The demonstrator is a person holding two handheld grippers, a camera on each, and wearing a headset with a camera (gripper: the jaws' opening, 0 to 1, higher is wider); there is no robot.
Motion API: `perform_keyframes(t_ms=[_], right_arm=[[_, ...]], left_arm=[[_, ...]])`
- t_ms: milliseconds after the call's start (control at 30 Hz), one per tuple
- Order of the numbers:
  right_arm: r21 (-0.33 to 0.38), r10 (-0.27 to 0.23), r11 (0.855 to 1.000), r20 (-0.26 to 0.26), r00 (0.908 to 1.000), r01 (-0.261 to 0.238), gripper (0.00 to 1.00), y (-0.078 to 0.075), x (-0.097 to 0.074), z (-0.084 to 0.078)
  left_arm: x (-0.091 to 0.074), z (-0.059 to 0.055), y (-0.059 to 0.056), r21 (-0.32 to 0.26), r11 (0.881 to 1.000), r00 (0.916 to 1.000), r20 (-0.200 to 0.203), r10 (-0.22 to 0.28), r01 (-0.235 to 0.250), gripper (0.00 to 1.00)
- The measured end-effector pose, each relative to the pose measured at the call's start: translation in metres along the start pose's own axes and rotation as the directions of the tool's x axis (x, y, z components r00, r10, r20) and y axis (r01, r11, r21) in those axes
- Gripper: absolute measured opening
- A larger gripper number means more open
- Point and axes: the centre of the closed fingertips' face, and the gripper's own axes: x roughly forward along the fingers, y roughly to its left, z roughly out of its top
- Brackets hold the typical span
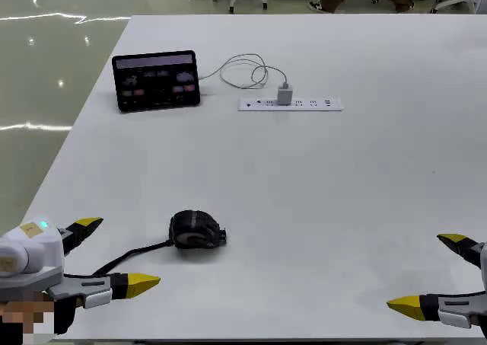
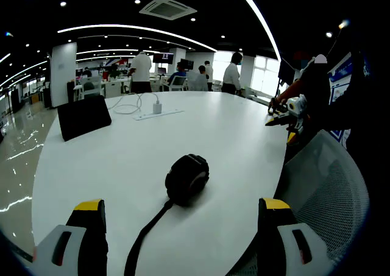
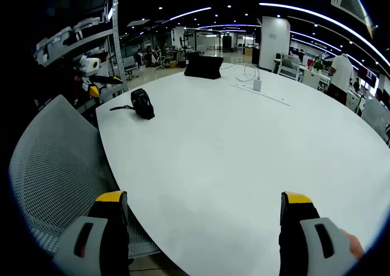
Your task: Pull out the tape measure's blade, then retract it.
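Tape measure point(image 1: 196, 230) rests on the white worktop point(image 1: 319, 177), in its near left part, and nothing holds it. Its case is black, round and compact, with a rubber-like ribbed surface. A black strap point(image 1: 133, 253) runs from the case toward the near left, lying flat on the worktop. In the left gripper view the tape measure point(image 2: 187, 177) stands just ahead of the yellow tips, and the strap point(image 2: 146, 239) comes down between them.

Left tongs point(image 1: 124, 252) are at the near left edge, wide open and holding nothing; the end of the strap lies between the two jaws. In their own view the left tongs point(image 2: 183, 205) point straight at the case but are apart from it. Right tongs point(image 1: 422, 272) hover at the near right edge, also wide open and empty, well apart from the tape measure. From the right tongs point(image 3: 204, 197) the tape measure point(image 3: 142, 102) appears far to the left.

At the far side stands a dark tablet point(image 1: 156, 80), and to its right lies a white power strip point(image 1: 289, 103) with a charger point(image 1: 284, 95) and a looped cable point(image 1: 243, 67).
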Motion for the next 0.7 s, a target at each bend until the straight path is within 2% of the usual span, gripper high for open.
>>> perform_keyframes(t_ms=[100, 167, 200, 333, 700], right_arm=[[-0.002, -0.004, 1.0, -0.001, 1.0, 0.004, 0.99, -0.0025, -0.0027, 0.0017], [-0.001, -0.007, 1.0, 0.001, 1.0, 0.007, 0.99, -0.0041, -0.005, 0.0028], [-0.001, -0.008, 1.0, 0.001, 1.0, 0.008, 0.99, -0.005, -0.0055, 0.0027], [-0.002, -0.014, 1.0, -0.006, 0.9999, 0.014, 0.98, -0.0078, -0.0072, 0.0006], [-0.01, -0.005, 1.0, -0.008, 1.0, 0.004, 0.99, -0.0046, -0.0053, -0.0011]], left_arm=[[0.0001, -0.0021, 0.0018, -0.004, 1.0, 0.9999, -0.011, 0.005, -0.006, 1.0], [0.0003, -0.0084, 0.0054, -0.028, 0.999, 0.9985, -0.051, 0.018, -0.019, 1.0], [0.0005, -0.0096, 0.0051, -0.042, 0.999, 0.9982, -0.058, 0.014, -0.017, 1.0], [-0.0001, -0.0067, 0.0028, -0.035, 0.999, 0.9992, -0.04, 0.009, -0.011, 1.0], [0.0019, -0.009, 0.0016, -0.028, 1.0, 0.9987, -0.051, 0.006, -0.008, 1.0]])
